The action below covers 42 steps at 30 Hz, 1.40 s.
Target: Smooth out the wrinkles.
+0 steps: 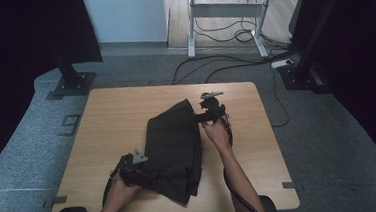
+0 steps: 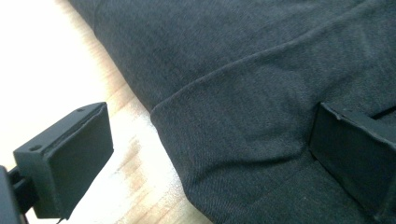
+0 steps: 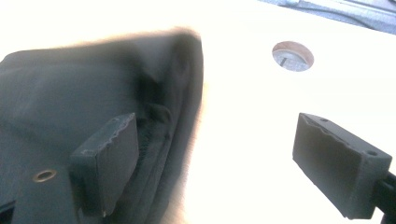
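garment (image 1: 174, 147) dark, folded over, mid tabletop (image 1: 111, 116) | left gripper (image 1: 133, 170) jaws wide, one over cloth hem, no grip | right gripper (image 1: 207, 115) jaws wide, garment edge between, unpinched | est: fold partly done, tidying left

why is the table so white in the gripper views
Right gripper view: the table is blown out by glare, and the black cloth's edge is blurred. Left gripper view: the wood washes out at top left; the cloth weave is sharp. High view: evenly lit.
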Each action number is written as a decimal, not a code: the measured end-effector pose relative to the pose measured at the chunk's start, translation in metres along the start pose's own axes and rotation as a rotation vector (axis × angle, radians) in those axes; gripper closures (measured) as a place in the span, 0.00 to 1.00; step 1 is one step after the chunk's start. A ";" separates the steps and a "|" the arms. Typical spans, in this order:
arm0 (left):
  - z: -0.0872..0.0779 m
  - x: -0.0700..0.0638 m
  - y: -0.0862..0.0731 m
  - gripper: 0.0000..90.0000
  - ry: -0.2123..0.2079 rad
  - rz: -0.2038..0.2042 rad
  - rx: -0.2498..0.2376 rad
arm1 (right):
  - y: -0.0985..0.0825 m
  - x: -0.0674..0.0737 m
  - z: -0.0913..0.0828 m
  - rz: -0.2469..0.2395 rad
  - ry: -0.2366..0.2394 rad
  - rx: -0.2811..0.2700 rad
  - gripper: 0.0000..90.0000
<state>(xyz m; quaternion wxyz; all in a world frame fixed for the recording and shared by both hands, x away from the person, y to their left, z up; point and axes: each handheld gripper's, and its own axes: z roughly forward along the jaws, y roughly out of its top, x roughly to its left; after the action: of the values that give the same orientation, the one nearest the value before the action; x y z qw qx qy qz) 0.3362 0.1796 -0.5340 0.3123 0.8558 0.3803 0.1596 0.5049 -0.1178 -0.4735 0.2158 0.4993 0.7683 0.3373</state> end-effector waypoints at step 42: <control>0.084 0.092 0.116 0.00 0.185 0.004 0.087 | -0.115 0.075 -0.042 -0.139 0.136 0.141 0.12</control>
<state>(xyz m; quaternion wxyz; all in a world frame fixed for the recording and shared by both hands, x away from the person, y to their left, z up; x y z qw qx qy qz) 0.5041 0.1543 -0.5174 0.2380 0.8509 0.4123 0.2221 0.3747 -0.0936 -0.5288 0.1504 0.4345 0.8359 0.2999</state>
